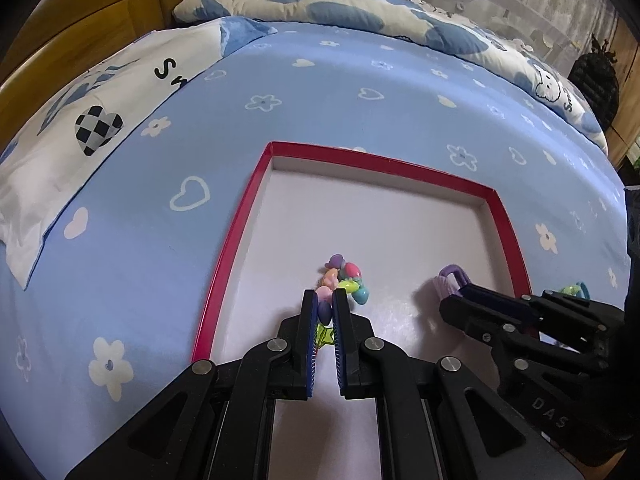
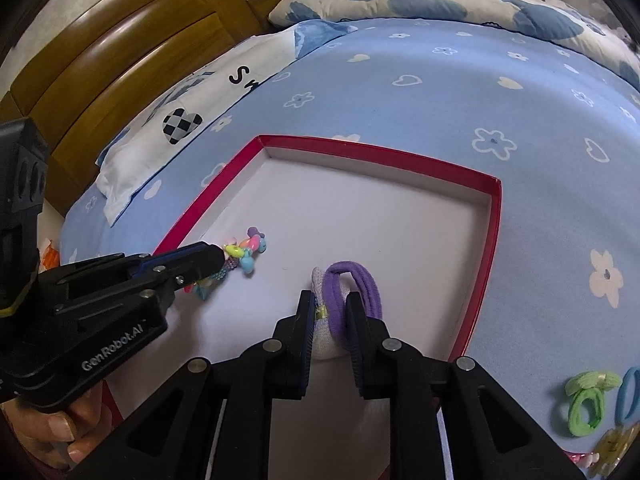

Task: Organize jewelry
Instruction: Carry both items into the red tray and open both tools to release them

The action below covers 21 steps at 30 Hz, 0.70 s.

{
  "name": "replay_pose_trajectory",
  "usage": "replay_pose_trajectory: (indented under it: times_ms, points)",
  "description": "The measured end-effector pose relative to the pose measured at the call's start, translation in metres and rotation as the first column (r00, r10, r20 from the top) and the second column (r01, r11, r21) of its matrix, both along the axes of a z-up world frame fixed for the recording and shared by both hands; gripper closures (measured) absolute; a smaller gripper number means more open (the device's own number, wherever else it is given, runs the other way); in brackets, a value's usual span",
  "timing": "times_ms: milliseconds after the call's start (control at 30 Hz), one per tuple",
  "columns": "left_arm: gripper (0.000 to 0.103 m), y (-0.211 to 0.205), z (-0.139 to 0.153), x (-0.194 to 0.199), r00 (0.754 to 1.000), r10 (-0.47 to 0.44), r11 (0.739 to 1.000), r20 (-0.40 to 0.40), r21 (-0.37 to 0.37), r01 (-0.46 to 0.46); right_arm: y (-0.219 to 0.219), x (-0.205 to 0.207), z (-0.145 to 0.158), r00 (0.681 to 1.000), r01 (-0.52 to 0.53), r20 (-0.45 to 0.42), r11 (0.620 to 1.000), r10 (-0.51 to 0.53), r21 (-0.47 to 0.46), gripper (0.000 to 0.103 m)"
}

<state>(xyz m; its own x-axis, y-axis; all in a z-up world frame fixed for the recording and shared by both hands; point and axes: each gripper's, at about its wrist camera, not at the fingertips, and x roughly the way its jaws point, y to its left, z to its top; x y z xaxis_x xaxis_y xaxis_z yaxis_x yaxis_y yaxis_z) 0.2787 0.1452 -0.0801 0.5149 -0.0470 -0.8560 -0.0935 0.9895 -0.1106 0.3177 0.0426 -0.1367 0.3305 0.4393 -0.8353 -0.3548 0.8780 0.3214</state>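
A shallow red-rimmed box [image 1: 236, 240] with a white floor lies on the blue bed sheet; it also shows in the right wrist view [image 2: 494, 240]. My left gripper [image 1: 325, 300] is shut on a colourful bead bracelet [image 1: 346, 276], low over the box floor near its left side; the bracelet also shows in the right wrist view [image 2: 246, 250]. My right gripper [image 2: 331, 306] is shut on a bundle of purple hair ties [image 2: 356, 284] over the box's right half. The right gripper also shows in the left wrist view [image 1: 460, 294].
Green [image 2: 586, 398] and blue [image 2: 630, 392] hair ties and a yellow clip [image 2: 612, 446] lie on the sheet right of the box. A pillow [image 1: 80, 128] lies at left, a folded quilt [image 1: 360, 4] at the back, a wooden headboard [image 2: 120, 64] beyond.
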Motion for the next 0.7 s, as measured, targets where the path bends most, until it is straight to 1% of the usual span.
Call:
replay_pose_trajectory:
  times_ms: [100,167,200,233,300,367,533,567,633,667,700]
  points:
    - [0.096,0.001,0.0,0.0,1.0,0.004,1.0,-0.007,0.005,-0.004,-0.003,-0.001,0.003,1.0,0.01,0.001,1.0,-0.01,0.013,0.08]
    - [0.095,0.001,0.001,-0.002,1.0,0.006,1.0,-0.009,0.01,-0.006,-0.005,-0.002,0.006,1.0,0.015,0.007,1.0,-0.015,0.024,0.067]
    - [0.094,0.0,0.001,-0.004,1.0,0.007,1.0,-0.01,0.011,-0.007,-0.006,-0.003,0.009,1.0,0.017,0.011,0.999,-0.017,0.033,0.065]
    - [0.089,0.001,0.001,-0.006,1.0,0.01,1.0,-0.013,0.012,-0.01,-0.007,-0.004,0.013,1.0,0.018,0.016,0.999,-0.019,0.04,0.065]
    - [0.083,0.001,0.002,-0.012,1.0,0.021,1.0,-0.01,0.014,-0.021,-0.008,-0.006,0.019,0.999,0.02,0.024,0.998,-0.021,0.054,0.065]
    - [0.083,0.002,0.005,-0.019,0.999,0.031,0.999,-0.003,0.009,-0.031,-0.01,-0.01,0.025,0.999,0.024,0.031,0.997,-0.026,0.069,0.065]
    - [0.08,0.006,0.021,-0.046,0.997,0.071,0.997,0.037,-0.046,-0.07,-0.026,-0.027,0.039,0.997,0.044,0.052,0.995,-0.049,0.09,0.065]
    - [0.078,0.007,0.024,-0.051,0.996,0.079,0.995,0.047,-0.057,-0.076,-0.03,-0.03,0.041,0.997,0.05,0.056,0.994,-0.055,0.093,0.065]
    - [0.065,0.007,0.032,-0.064,0.992,0.1,0.992,0.071,-0.084,-0.094,-0.042,-0.038,0.046,0.995,0.07,0.066,0.993,-0.076,0.096,0.062]
    - [0.062,0.006,0.035,-0.069,0.991,0.109,0.991,0.079,-0.09,-0.102,-0.047,-0.042,0.048,0.994,0.079,0.07,0.992,-0.086,0.097,0.06]
    - [0.057,0.005,0.04,-0.076,0.988,0.123,0.988,0.093,-0.101,-0.114,-0.053,-0.046,0.05,0.992,0.091,0.075,0.991,-0.098,0.097,0.058]
